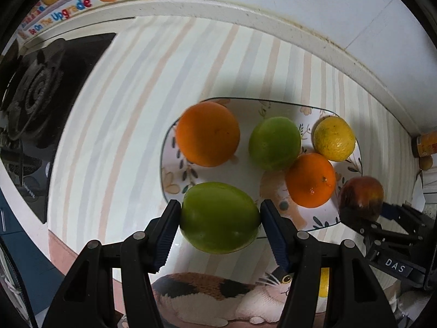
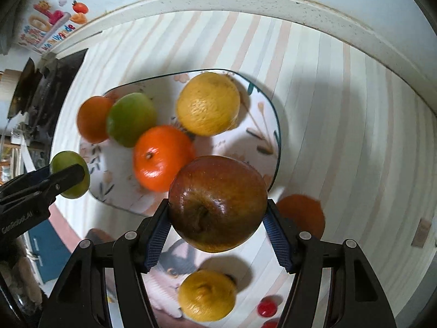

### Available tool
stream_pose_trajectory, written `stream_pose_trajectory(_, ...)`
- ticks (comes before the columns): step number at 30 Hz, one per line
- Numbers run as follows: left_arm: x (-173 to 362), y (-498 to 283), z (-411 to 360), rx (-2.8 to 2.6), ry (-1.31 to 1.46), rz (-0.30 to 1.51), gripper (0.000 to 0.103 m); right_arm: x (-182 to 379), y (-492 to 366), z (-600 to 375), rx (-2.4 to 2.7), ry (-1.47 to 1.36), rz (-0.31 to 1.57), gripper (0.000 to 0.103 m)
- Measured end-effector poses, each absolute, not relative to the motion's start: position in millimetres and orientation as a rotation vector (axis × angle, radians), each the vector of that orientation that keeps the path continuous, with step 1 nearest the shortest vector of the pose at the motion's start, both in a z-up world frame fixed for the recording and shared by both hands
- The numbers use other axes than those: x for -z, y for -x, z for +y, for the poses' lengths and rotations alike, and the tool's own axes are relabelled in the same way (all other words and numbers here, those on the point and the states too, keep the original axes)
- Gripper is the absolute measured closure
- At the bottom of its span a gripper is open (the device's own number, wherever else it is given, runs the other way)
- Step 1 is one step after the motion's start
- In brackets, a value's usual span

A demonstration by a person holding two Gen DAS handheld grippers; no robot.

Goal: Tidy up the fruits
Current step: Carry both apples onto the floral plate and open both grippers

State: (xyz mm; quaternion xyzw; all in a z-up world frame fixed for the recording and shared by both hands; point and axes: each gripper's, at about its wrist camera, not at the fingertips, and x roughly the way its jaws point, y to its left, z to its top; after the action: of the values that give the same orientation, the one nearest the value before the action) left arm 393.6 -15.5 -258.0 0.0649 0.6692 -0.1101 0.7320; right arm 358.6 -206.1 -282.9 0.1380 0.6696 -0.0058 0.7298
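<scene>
My left gripper (image 1: 220,217) is shut on a green fruit (image 1: 220,218) and holds it over the near edge of the flower-patterned plate (image 1: 174,175). On the plate lie a large orange (image 1: 207,134), a green lime (image 1: 274,143), a yellow lemon (image 1: 334,138) and a small orange (image 1: 310,180). My right gripper (image 2: 217,227) is shut on a dark red apple (image 2: 217,203) above the plate's near right rim (image 2: 277,142). The apple also shows in the left wrist view (image 1: 360,198). The left gripper and its green fruit show at the left of the right wrist view (image 2: 71,175).
A loose lemon (image 2: 207,299) and an orange (image 2: 303,214) lie on the striped cat-print mat (image 2: 341,136) near the plate, with small red pieces (image 2: 266,307) beside them. A black gas stove (image 1: 41,93) stands at the left. A white ledge (image 1: 245,13) and wall run behind.
</scene>
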Motion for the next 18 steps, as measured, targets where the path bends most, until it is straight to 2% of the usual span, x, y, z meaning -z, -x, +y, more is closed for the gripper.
stream_pose_trajectory(10, 284.9, -400.2, -13.9, 0.208, -0.135, 1.554, 0.044, 292.5, -366.8, -210.6, 0.002, -0.306, 1.477, 0.034)
stream_pose_trajectory(12, 286.1, -401.5, -8.9, 0.194, -0.109, 1.561, 0.045, 290.6, -367.1, -214.1, -0.004, -0.331, 1.470, 0.030)
stream_pose_trajectory(13, 284.0, -401.9, -7.1, 0.194, -0.099, 1.550, 0.045, 288.4, -365.9, -216.6, -0.004, -0.334, 1.466, 0.024)
stream_pose_trajectory(16, 275.1, -403.7, -4.1, 0.189, -0.091, 1.521, 0.035, 278.6, -368.6, -217.3, 0.005, -0.343, 1.451, 0.019)
stream_pose_trajectory(18, 268.8, -404.1, -4.0, 0.188, -0.091, 1.506, 0.027, 271.6, -368.3, -216.7, 0.014, -0.340, 1.445, 0.011)
